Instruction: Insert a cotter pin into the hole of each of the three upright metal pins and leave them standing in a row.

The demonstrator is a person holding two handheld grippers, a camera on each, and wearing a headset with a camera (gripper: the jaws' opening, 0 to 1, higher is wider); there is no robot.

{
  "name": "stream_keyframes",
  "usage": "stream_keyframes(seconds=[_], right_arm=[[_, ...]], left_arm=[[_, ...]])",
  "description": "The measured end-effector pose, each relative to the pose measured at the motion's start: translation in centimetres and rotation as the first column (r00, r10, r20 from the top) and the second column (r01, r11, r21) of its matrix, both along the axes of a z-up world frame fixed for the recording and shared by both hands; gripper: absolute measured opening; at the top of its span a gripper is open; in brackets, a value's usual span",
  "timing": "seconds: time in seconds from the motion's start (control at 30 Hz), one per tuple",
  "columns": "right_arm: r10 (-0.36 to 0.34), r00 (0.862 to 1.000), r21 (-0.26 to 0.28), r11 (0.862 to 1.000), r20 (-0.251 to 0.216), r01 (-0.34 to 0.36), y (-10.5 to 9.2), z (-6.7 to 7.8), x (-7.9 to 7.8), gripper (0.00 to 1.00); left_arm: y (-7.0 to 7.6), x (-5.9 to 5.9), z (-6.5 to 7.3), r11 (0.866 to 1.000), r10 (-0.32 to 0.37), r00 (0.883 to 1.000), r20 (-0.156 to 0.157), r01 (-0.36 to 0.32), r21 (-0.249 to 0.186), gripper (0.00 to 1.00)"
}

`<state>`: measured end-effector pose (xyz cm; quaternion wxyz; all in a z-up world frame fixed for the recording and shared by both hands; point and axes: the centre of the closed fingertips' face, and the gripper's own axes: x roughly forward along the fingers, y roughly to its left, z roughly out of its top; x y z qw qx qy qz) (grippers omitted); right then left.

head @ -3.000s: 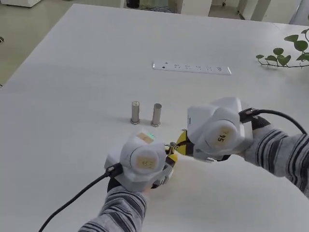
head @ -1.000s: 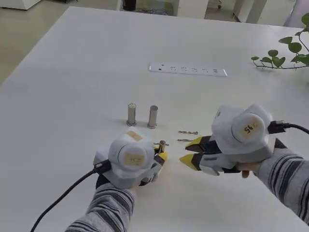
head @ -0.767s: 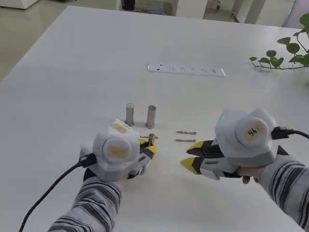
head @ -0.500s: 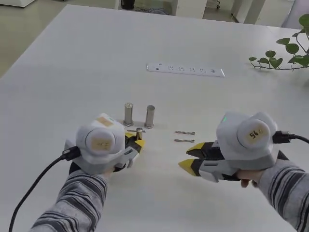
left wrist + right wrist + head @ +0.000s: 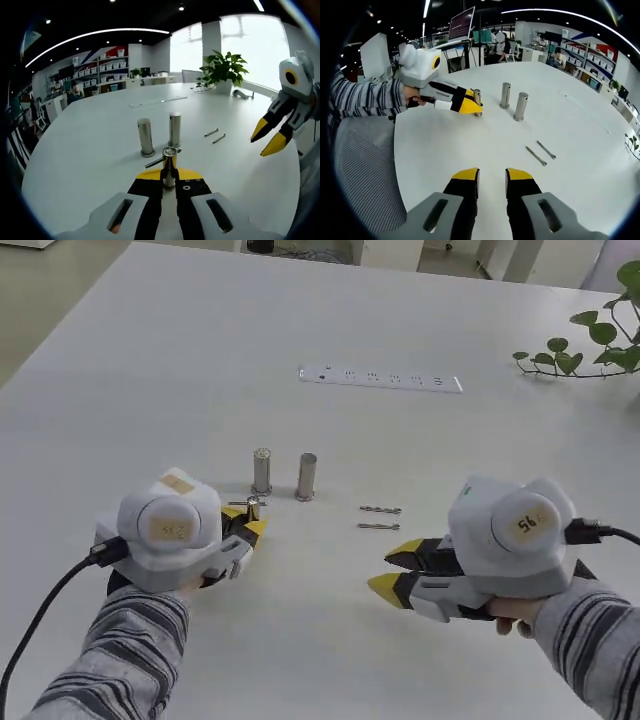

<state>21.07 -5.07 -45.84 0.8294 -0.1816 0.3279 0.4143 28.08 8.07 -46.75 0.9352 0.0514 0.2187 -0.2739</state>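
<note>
My left gripper (image 5: 250, 521) (image 5: 169, 179) is shut on an upright metal pin (image 5: 170, 162) (image 5: 253, 508) that has a cotter pin (image 5: 156, 160) through its hole, held low over the white table just left of and in front of two bare upright metal pins (image 5: 262, 470) (image 5: 306, 476) (image 5: 146, 136) (image 5: 174, 129). Two loose cotter pins (image 5: 380, 510) (image 5: 379, 527) (image 5: 546, 149) (image 5: 535, 155) lie to the right of them. My right gripper (image 5: 396, 569) (image 5: 492, 176) is open at the front right, with nothing between its fingers.
A white power strip (image 5: 380, 379) lies farther back on the table (image 5: 180, 350). A leafy plant (image 5: 595, 335) sits at the far right. Cables trail from both grippers toward the near edge.
My left gripper has carried the metal pin with its cotter pin leftward, toward the left end of the two standing pins. The right gripper let go, opened and drew back to the right.
</note>
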Motion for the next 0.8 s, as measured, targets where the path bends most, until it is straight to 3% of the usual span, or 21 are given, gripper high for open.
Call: stream_keyframes(seconds=[0.47,0.8], right_arm=[[-0.036,0.999,0.046,0.998,-0.002,0.036,0.04,0.20,0.09,0.19],[-0.045,0.999,0.050,0.998,-0.013,0.046,0.14,0.10,0.06,0.19]], left_arm=[[0.17,-0.10,-0.28,1.000,0.006,1.000,-0.010,-0.007,-0.028,0.05],[0.10,-0.16,-0.29,0.999,0.007,1.000,-0.021,-0.008,-0.045,0.06]])
